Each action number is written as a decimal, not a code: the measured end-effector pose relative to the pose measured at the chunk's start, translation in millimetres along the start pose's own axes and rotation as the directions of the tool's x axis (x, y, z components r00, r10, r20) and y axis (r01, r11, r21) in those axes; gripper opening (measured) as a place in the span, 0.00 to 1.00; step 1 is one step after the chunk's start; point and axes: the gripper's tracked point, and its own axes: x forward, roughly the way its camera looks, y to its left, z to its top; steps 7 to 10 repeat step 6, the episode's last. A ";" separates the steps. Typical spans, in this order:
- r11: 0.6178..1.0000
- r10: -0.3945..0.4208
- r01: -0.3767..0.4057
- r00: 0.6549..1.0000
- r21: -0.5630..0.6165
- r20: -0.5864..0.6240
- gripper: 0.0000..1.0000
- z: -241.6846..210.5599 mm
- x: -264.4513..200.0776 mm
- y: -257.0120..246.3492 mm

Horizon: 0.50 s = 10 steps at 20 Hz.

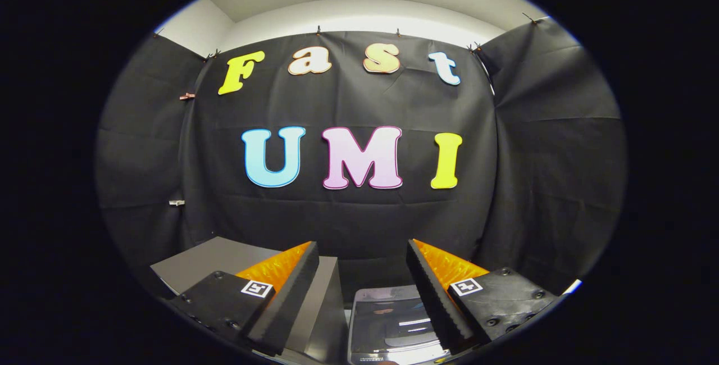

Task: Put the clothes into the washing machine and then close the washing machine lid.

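Observation:
My gripper (362, 250) is held high and stands open, with a wide gap and nothing between its fingers. Below the gap lies the washing machine's dark glossy lid (393, 323), seen from above with light streaks reflected in it; whether it is fully down I cannot tell. Part of the lid is hidden behind the right finger (435, 297). No clothes are to be seen from here.
A grey flat-topped box or cabinet (213, 258) stands to the left of the washing machine, partly under the left finger (292, 292). The black cloth wall (359, 219) hangs close behind both and wraps round on the left and right.

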 end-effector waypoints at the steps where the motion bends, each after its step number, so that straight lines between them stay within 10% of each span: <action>1: 1.000 0.003 -0.003 1.000 0.000 -0.003 0.99 -1.4 1.6 0.8; 10: 1.000 0.007 -0.007 1.000 0.012 -0.027 0.99 -9.5 7.8 1.3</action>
